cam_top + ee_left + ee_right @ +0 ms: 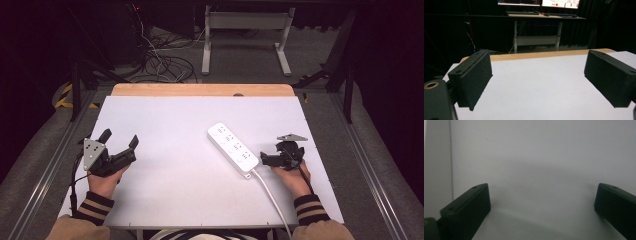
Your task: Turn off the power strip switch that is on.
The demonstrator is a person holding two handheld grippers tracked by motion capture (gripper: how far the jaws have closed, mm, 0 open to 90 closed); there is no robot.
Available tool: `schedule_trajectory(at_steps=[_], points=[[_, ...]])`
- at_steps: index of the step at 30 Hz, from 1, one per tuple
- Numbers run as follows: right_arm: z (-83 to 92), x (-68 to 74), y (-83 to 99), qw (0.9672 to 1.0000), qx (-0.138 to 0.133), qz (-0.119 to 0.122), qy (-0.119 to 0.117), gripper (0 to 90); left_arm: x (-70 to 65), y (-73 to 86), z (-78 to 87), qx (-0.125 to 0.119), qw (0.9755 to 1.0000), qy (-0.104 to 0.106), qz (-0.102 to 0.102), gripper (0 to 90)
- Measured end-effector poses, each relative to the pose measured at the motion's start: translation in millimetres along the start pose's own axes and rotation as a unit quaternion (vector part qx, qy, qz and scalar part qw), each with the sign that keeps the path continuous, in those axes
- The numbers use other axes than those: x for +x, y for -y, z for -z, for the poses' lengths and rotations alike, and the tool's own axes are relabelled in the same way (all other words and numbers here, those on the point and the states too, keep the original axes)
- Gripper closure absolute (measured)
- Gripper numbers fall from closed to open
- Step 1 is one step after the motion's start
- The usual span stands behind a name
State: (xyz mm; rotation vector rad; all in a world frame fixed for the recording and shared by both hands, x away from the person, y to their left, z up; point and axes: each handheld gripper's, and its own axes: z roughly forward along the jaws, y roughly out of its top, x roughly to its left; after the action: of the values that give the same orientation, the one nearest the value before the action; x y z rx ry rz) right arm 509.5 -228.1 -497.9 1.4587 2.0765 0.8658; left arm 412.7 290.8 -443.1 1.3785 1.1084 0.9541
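High view: both tongs, left tongs (120,139) and right tongs (263,159), gape wide beside power strip (232,148), near table (165,115) edges.

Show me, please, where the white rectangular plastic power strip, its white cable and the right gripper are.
White rectangular plastic power strip (233,149): high view, middle of its top face.
White cable (272,196): high view, midway along it.
Right gripper (262,159): high view, at its jaw tips.

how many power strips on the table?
1. The power strip lies right of the table's centre, just ahead of the right gripper, cable trailing off the near edge.
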Motion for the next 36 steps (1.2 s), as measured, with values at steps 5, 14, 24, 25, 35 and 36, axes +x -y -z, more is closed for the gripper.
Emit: schedule_trajectory(at_steps=[5,14,24,25,35,36], points=[[34.4,-4.7,-8.1,0.9979,-0.060,0.019,-0.015,10.0,2.3,-1.6,2.5,-0.006,1.0000,0.000,0.004,8.6],[97.4,-1.5,16.4,0.9457,-0.325,0.002,-0.009,2.9,0.8,-3.2,4.5,-0.022,0.9998,0.002,0.005,8.2],[94.9,-0.2,16.0,0.9278,-0.372,0.028,-0.009,3.3,1.8,-2.8,7.9,-0.025,0.9997,-0.005,0.005,8.1],[94.1,0.8,15.7,0.9275,-0.372,0.030,-0.012,3.6,2.3,-2.6,8.6,-0.024,0.9997,-0.006,0.005,8.0],[87.4,5.7,12.9,0.9303,-0.363,0.046,-0.030,4.1,4.1,-1.6,10.4,-0.019,0.9998,-0.011,0.004,8.1],[87.3,6.3,12.8,0.9307,-0.361,0.049,-0.033,4.6,4.1,-1.7,10.5,-0.019,0.9997,-0.011,0.005,8.1]])
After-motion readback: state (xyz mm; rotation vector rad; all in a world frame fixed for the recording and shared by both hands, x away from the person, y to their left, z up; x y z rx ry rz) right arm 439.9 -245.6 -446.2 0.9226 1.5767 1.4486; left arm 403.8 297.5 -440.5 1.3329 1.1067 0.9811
